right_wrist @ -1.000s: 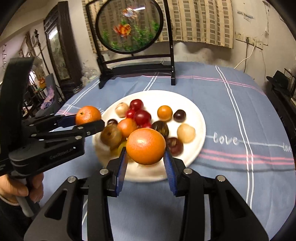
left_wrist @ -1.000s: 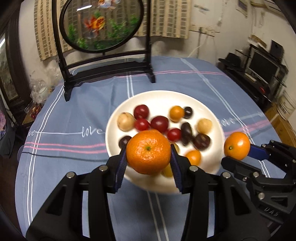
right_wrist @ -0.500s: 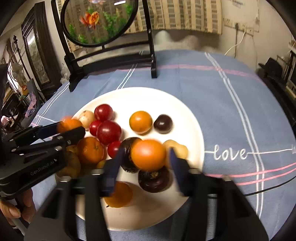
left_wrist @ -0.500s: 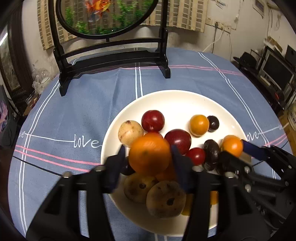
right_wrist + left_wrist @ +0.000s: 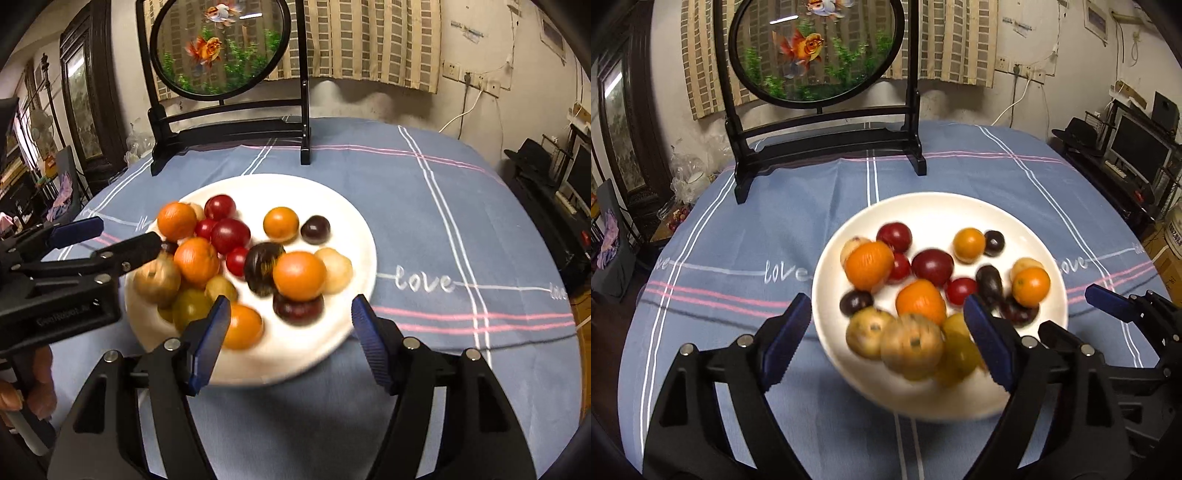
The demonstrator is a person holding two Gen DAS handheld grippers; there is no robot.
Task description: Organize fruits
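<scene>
Two sets of tongs, both gaping and empty, above a white plate of fruit.

We see the left tongs, jaws just opened further, wide apart over the plate's near rim, nothing between the pads; the right tongs also hold nothing. The oranges lie on the plate among plums. Only the right view shows fingers on a handle. The counter's blue cloth reads "love".
</scene>
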